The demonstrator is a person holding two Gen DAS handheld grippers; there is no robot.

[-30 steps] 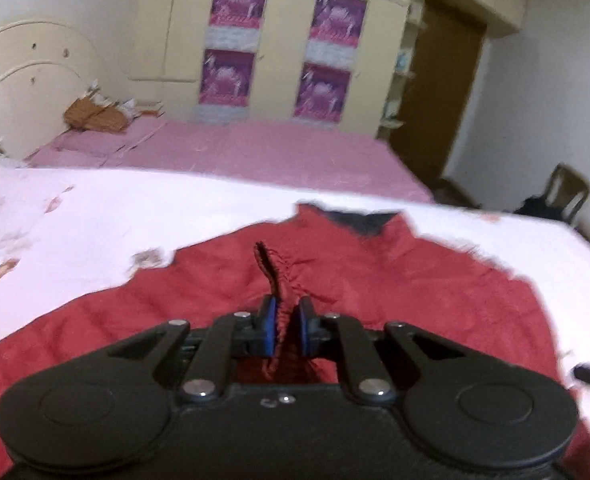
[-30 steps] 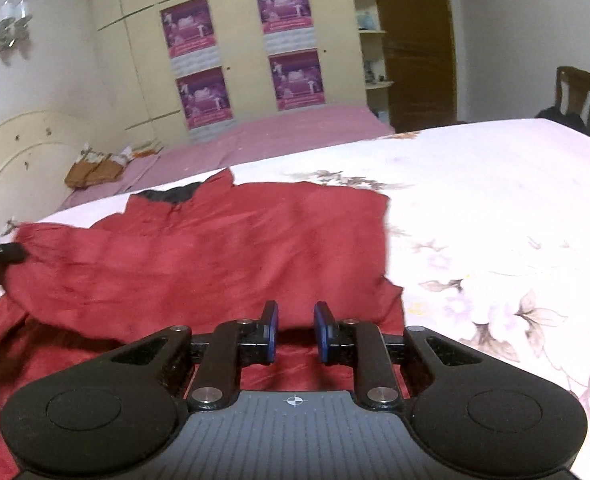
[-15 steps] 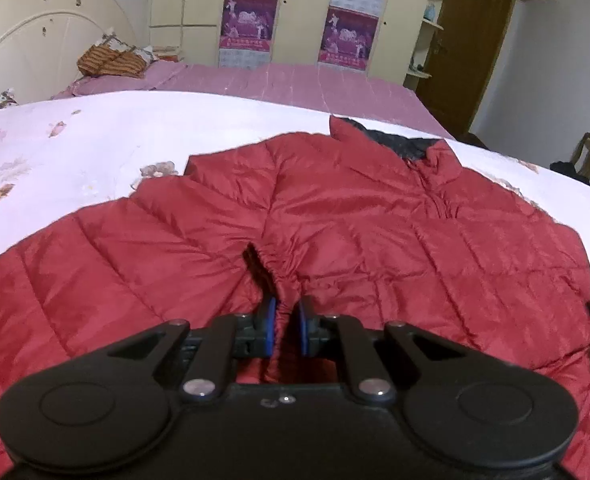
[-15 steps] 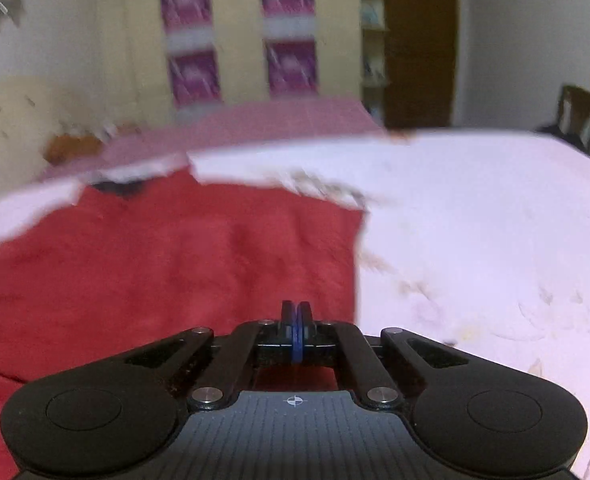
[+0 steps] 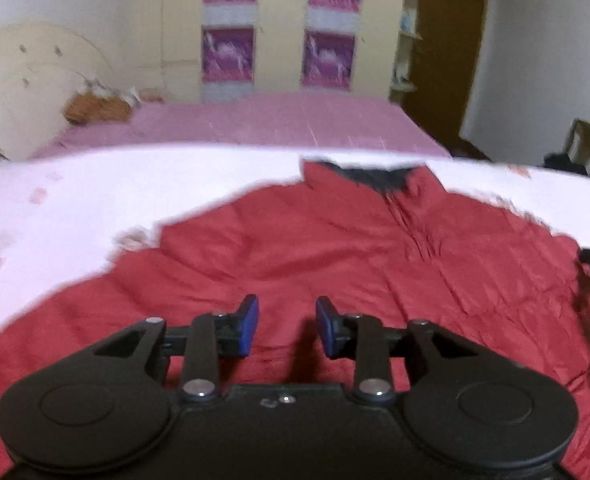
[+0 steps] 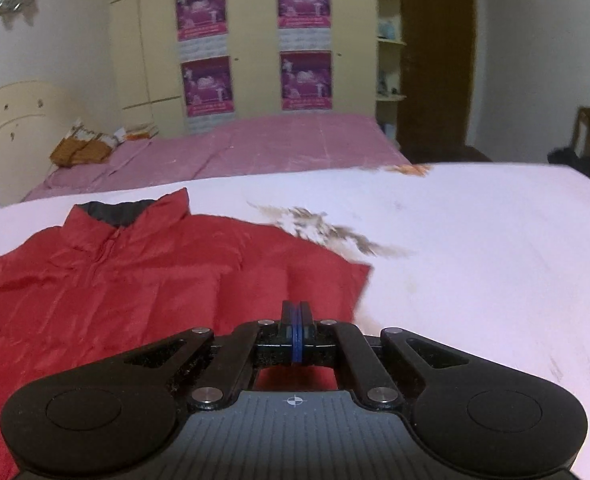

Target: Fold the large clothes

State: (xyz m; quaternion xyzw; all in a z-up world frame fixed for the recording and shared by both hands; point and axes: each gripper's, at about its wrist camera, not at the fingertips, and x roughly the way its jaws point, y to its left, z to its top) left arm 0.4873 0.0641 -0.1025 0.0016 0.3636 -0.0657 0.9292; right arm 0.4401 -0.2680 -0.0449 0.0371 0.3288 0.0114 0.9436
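We see the left gripper point(image 5: 287, 326) has just been opening: the fold of red jacket point(image 5: 335, 248) it pinched 1 second ago is out from between its pads, lying flat. The right gripper point(image 6: 295, 330), then parted, has closed with pads meeting above the jacket's edge.

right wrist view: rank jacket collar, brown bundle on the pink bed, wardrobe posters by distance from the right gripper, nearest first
From the right gripper:
1. Jacket collar, ahead-left on the floral sheet.
2. Brown bundle, far left on the pink bed by the headboard.
3. Wardrobe posters, on the back wall cabinets.
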